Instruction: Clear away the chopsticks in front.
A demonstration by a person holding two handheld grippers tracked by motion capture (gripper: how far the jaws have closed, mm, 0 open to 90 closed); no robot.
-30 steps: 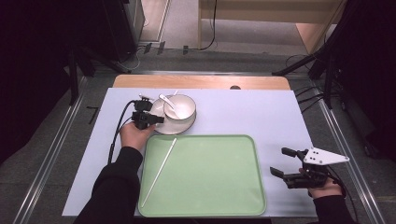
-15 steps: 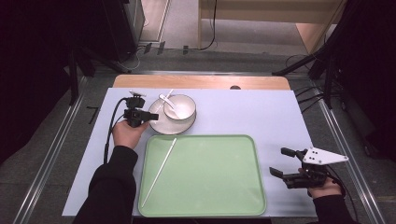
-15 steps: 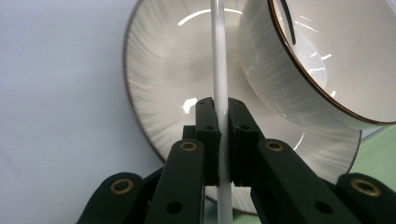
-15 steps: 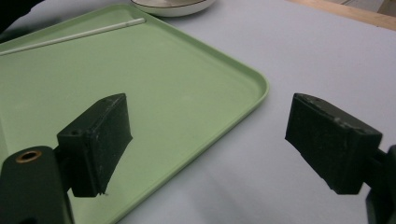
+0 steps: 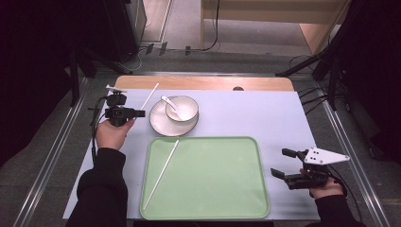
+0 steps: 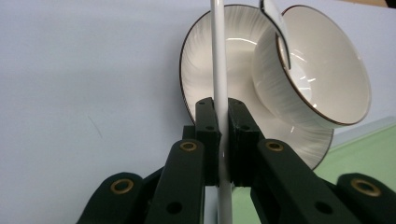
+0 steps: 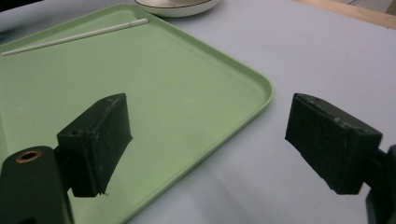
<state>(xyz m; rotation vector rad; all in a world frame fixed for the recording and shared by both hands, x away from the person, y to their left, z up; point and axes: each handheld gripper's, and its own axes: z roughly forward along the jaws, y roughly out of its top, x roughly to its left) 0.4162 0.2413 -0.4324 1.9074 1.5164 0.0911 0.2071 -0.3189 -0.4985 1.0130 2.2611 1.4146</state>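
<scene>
My left gripper [image 5: 140, 113] is at the table's left, just left of the plate, shut on a white chopstick [image 5: 150, 96] that slants up and to the right. The left gripper view shows the jaws [image 6: 223, 105] closed on that chopstick [image 6: 218, 56]. A white bowl [image 5: 182, 109] holding a white spoon [image 5: 170, 102] stands on a white plate [image 5: 163, 125]. A second chopstick [image 5: 161, 173] lies on the green tray [image 5: 213, 189]. At the tray's right edge, my right gripper [image 5: 279, 161] stands open over the mat, with nothing between its jaws [image 7: 212, 140].
A pale blue mat [image 5: 255, 113] covers the table, with a wooden strip [image 5: 208, 83] along the far edge. In the right gripper view the tray's corner [image 7: 252, 88] lies just ahead, with the second chopstick [image 7: 74, 35] and the plate's rim [image 7: 177, 7] farther off.
My left gripper has drawn left, away from the bowl and plate, with the chopstick in its jaws. The right gripper has stayed in place.
</scene>
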